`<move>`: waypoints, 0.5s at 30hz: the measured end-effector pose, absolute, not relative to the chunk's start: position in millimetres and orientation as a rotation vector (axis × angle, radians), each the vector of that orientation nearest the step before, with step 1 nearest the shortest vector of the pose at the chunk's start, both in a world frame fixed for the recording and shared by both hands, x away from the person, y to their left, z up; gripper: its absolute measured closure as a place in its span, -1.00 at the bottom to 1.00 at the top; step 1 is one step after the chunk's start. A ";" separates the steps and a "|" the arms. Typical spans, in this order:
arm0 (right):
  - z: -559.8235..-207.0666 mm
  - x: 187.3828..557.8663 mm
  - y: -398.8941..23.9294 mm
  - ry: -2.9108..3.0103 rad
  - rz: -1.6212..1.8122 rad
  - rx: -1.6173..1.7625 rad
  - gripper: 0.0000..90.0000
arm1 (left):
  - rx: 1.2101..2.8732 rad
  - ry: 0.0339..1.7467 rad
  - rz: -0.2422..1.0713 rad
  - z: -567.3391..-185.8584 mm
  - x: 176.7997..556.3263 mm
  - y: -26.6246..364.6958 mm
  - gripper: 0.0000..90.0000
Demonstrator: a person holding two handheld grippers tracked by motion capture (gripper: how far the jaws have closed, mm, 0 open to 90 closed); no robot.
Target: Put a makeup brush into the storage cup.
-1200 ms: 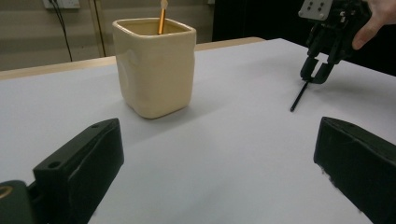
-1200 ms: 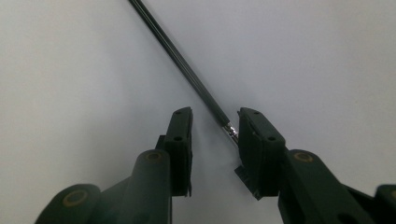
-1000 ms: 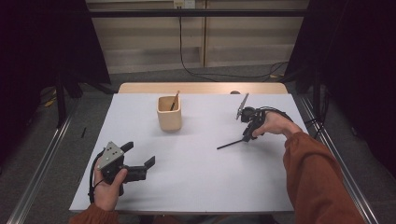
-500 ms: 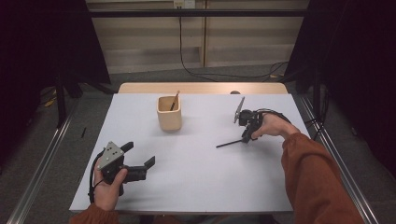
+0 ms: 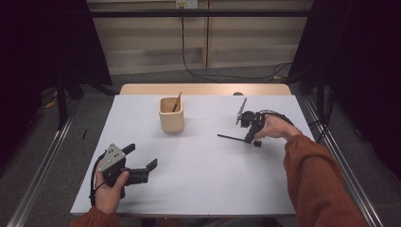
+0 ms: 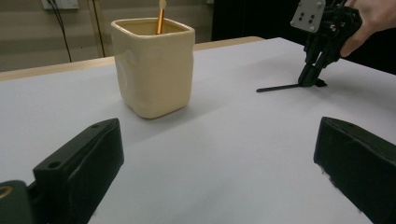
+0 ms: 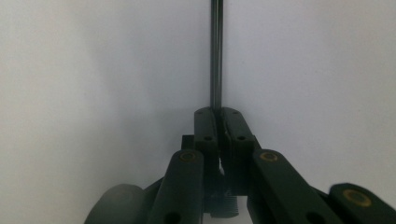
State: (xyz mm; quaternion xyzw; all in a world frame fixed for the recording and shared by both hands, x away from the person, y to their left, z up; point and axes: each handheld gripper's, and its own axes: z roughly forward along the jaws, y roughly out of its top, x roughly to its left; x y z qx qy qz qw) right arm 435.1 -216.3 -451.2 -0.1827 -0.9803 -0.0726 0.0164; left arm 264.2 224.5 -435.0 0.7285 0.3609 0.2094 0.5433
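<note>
- Right now the thin black straight stick (image 5: 230, 137) lies flat on the white table sheet (image 5: 203, 179), right of centre in the high view; its long axis runs toward the left of the frame, with only a slight tilt.
- At its right-hand end stands the right gripper (image 5: 249, 138), pointing steeply down; its jaws have just been closing, and in the right gripper view they meet on the stick (image 7: 216, 56), which runs straight up the frame from between them.
- Up and to the left of that in the high view stands the cream squarish ceramic cup (image 5: 170, 115), holding a thin orange-brown wooden stick (image 5: 177, 102) that leans against its rim. The cup is well apart from the black stick's free end.
- Down at the lower left of the high view, the left gripper (image 5: 140, 162) rests low over the sheet, jaws spread wide with nothing between them, aimed toward the cup (image 6: 153, 65).
- Of the two, the right hand (image 5: 275, 127) is clearly nearer the black stick; its wrist is bent so the gripper comes down from above.
</note>
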 end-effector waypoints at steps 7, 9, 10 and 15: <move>-451.1 436.0 -219.9 -3.021 -0.256 -0.629 0.90 | 1.729 0.860 0.498 -435.0 264.5 225.0 -0.96; -450.5 435.8 -221.0 -3.006 -0.261 -0.654 0.90 | 1.727 0.862 0.498 -435.3 264.9 225.3 -0.96; -450.5 436.2 -221.8 -3.003 -0.265 -0.656 0.90 | 1.727 0.863 0.499 -435.3 265.0 225.4 -0.96; -449.6 435.3 -225.4 -2.999 -0.280 -0.679 0.90 | 1.727 0.861 0.501 -435.0 264.5 225.6 -0.96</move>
